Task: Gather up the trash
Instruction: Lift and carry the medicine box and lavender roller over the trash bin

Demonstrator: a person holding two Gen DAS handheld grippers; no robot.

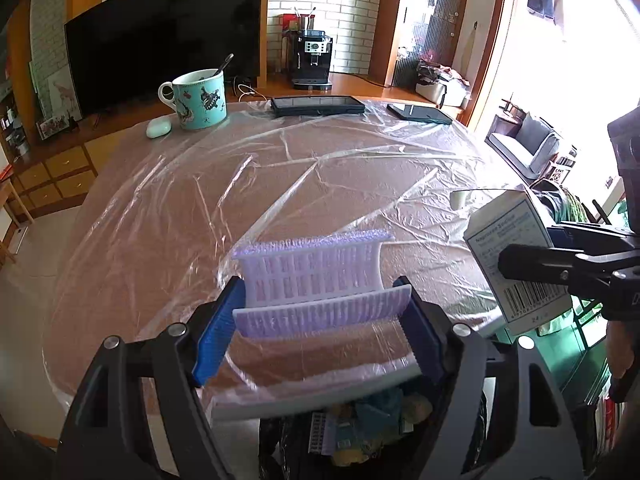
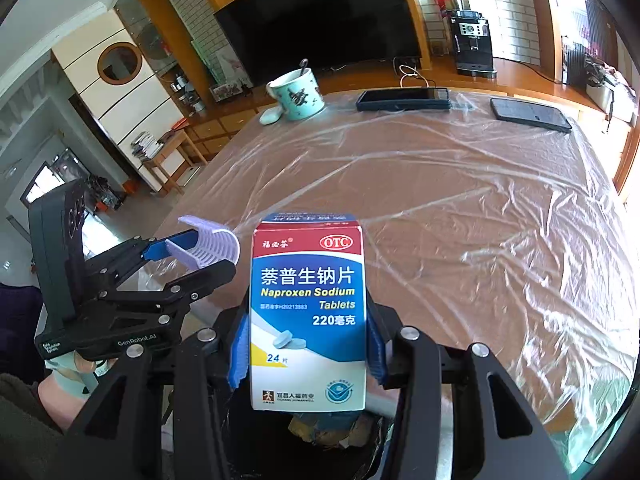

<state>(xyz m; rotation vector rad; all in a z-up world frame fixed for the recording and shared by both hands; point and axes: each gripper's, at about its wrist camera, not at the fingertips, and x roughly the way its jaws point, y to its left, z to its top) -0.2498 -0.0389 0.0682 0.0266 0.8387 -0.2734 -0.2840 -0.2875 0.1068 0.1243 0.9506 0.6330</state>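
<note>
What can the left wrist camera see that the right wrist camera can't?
Only the left wrist view shows the barcode side of the medicine box, the slotted face of the purple plastic tray, and a grey armchair by the window.

Only the right wrist view shows the box's front, reading Naproxen Sodium Tablets, and a round mirror.

Both show the teal mug with a spoon, two dark phones, the TV, the coffee machine, the plastic-covered table, and the trash bin below.
</note>
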